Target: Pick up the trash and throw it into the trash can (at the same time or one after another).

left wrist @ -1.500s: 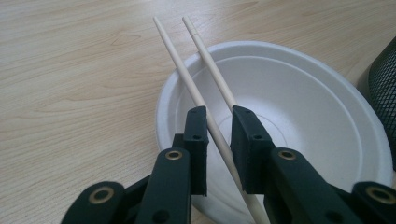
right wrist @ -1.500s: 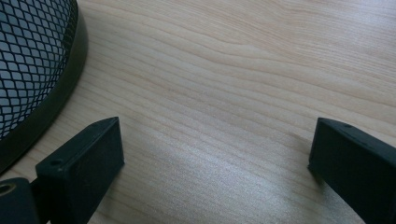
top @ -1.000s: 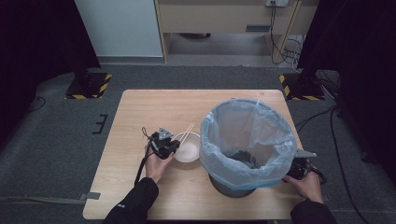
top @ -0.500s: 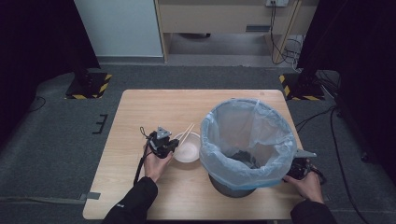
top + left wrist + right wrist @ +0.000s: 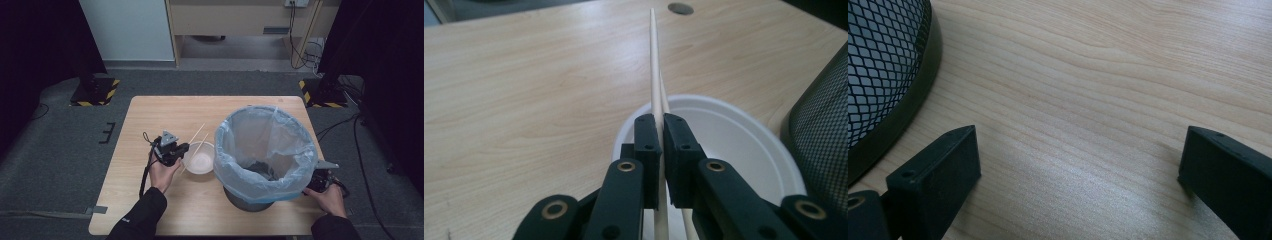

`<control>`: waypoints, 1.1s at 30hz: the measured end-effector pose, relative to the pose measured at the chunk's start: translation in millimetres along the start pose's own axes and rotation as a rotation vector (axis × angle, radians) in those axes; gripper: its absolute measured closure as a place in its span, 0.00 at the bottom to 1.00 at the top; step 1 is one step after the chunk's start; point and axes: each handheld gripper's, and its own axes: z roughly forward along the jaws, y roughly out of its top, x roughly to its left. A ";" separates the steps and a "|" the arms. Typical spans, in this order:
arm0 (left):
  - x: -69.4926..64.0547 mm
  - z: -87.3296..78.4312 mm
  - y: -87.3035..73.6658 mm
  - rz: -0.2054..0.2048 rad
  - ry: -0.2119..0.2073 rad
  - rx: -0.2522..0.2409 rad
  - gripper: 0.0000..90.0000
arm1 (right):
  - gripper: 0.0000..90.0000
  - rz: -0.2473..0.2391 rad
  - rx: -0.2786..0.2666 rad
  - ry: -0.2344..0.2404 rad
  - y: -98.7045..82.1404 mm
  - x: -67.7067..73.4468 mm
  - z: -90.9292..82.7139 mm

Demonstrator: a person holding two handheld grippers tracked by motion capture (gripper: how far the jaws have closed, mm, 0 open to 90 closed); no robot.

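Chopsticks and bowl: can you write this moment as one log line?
left gripper: shut on wooden chopsticks | over white round bowl | right gripper: open, beside mesh bin

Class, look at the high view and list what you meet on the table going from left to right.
Left black two-jaw tool shut on the pale wooden chopsticks → round white bowl → black mesh bin lined with a pale blue plastic bag → right black two-jaw tool.

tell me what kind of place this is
Probably a recording studio or lab, not a home: a lone wooden table ringed by black curtains, hazard-striped stand feet on grey carpet, cables running along the back wall.
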 end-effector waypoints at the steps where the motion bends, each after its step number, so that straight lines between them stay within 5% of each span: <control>1: 0.2 -2.8 2.0 -0.001 -0.003 -0.008 0.95 | 0.04 0.000 0.000 0.000 0.0 0.0 0.0; 20: 13.2 -72.3 46.5 -0.055 -0.022 -0.288 0.95 | 0.04 0.001 0.000 0.000 0.0 0.1 0.0; 33: -2.2 -102.5 67.0 -0.025 -0.076 -0.409 0.95 | 0.04 0.001 0.000 0.000 0.0 0.1 0.0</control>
